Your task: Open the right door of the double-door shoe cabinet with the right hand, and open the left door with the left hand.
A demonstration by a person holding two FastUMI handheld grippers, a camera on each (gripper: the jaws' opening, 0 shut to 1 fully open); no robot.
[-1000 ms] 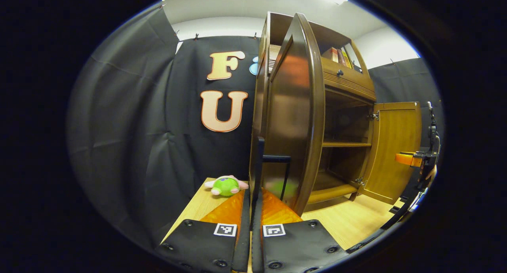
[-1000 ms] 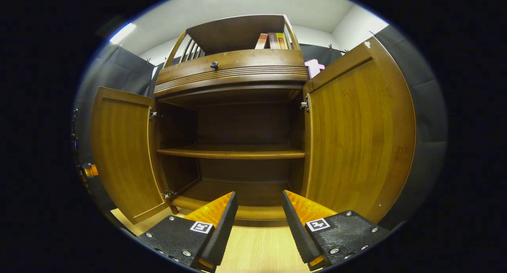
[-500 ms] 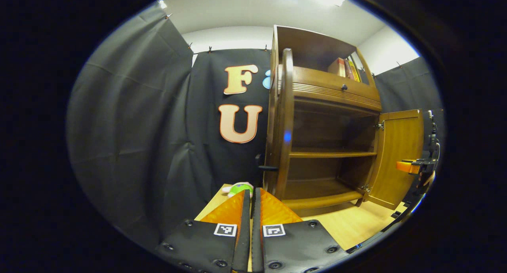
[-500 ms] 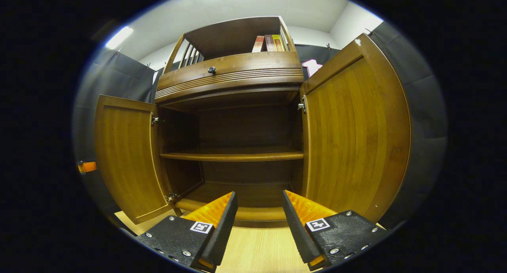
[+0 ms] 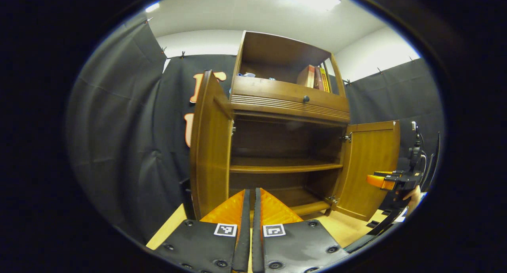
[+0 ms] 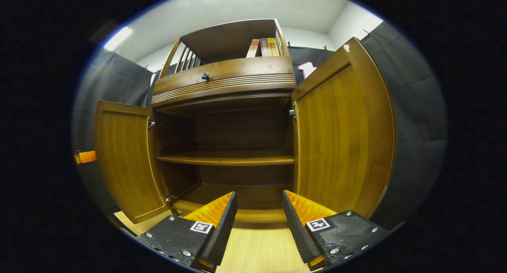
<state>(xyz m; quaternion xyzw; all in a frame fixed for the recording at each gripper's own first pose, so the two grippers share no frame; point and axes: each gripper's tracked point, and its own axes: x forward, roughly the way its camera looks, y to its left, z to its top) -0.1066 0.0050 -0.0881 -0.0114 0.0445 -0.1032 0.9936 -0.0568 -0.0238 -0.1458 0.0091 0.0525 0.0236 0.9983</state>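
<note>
Left claw: the left claw (image 5: pixel 250 209) was pressed together with nothing between its fingers, low before the shoe cabinet (image 5: pixel 277 146).
Right claw: the right claw (image 6: pixel 257 213) was spread and empty, facing the open cabinet; in the left gripper view it (image 5: pixel 382 181) showed far right, beside the right door.
Table: the light wooden table (image 6: pixel 257 249) lay under both claws.
Left door: the left door (image 5: pixel 210 142) stood open, just beyond the left claw's tips.
Right door: the right door (image 6: pixel 340 134) stood wide open, just beyond the right claw, on its right.
Inside: one middle shelf (image 6: pixel 225 159) and a bare bottom.
Writing: books (image 6: pixel 263 47) stood on top; their titles could not be read.
Change: a second ago the left door was seen edge-on with a green toy beside it; now its inner face showed.
</note>
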